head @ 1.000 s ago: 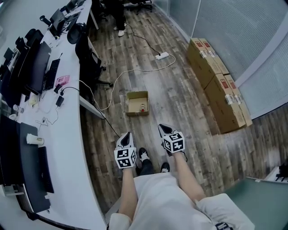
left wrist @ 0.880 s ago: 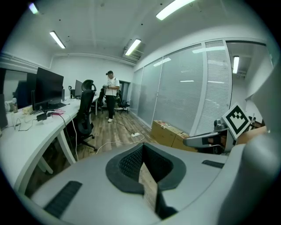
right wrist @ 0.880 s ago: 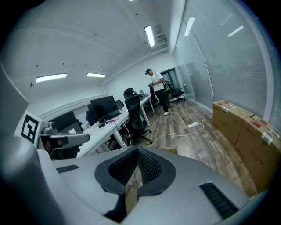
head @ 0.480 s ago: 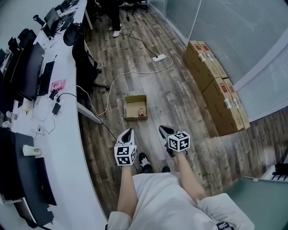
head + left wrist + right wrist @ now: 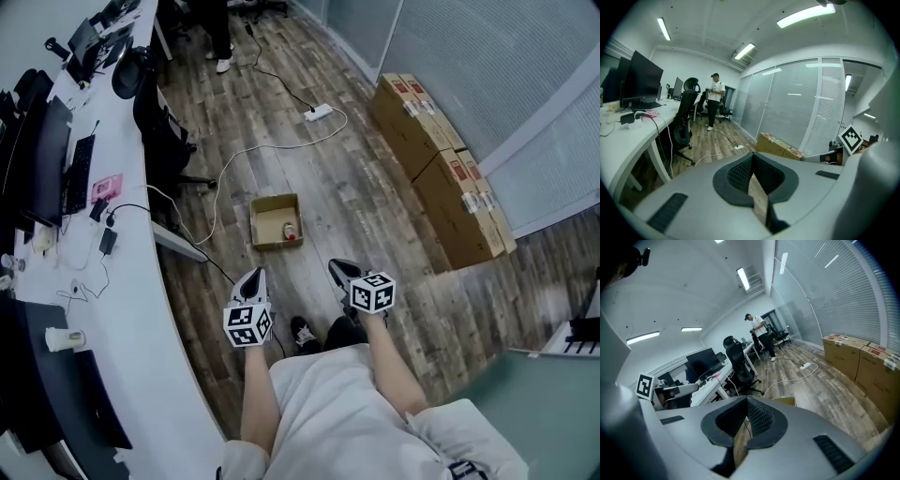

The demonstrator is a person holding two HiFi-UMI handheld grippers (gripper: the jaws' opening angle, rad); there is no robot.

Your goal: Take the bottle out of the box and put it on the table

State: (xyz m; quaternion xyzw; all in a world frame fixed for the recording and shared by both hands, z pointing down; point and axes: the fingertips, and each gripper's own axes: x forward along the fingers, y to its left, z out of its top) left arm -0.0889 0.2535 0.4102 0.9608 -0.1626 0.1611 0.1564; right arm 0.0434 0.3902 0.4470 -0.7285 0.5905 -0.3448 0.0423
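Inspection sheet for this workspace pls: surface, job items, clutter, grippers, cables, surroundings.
Surface: wood floor; white desk at left.
Job's things: open cardboard box on floor, bottle inside.
Clutter: paper cup, keyboard on desk.
Grippers: left gripper and right gripper shut, empty, short of box.
Cables: white cable looping from power strip toward desk.
Surroundings: stacked cartons by glass wall; office chair; person far off.

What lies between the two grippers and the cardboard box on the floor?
Only bare wooden floor lies before the box, as the head view shows.
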